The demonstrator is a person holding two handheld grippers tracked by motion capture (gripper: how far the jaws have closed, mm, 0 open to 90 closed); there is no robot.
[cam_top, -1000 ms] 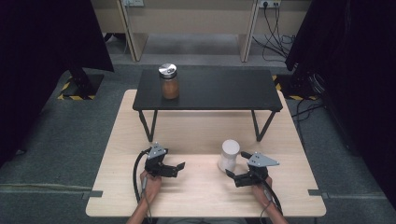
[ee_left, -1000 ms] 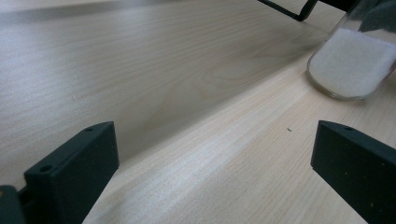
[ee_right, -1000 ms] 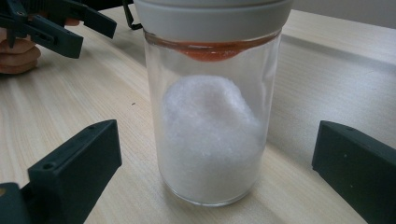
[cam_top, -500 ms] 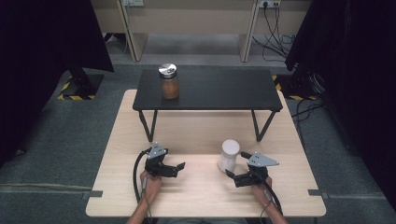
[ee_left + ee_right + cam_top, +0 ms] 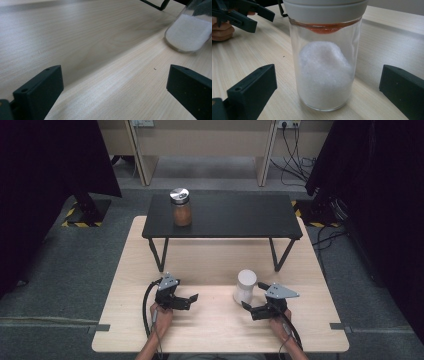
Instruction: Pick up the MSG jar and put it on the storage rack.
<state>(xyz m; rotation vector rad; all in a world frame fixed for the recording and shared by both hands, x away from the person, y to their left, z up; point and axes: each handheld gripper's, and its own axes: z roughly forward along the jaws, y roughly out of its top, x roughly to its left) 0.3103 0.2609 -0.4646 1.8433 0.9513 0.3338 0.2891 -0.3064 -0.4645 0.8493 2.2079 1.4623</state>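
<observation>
Grey carpet floor (image 5: pixel 60 270) surrounds a light wooden table (image 5: pixel 215 330); black curtains (image 5: pixel 45 180) flank it.

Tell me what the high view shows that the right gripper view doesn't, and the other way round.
The high view alone takes in the black side table at the far edge, with a brown jar standing on it, and the right gripper from outside. The right gripper view alone gives detail of the white jar: clear glass, white powder heaped inside, and an orange seal under the pale lid. Both show the white jar upright on the wooden table, just ahead of the right gripper's open jaws and untouched, and the left gripper, also open.
</observation>
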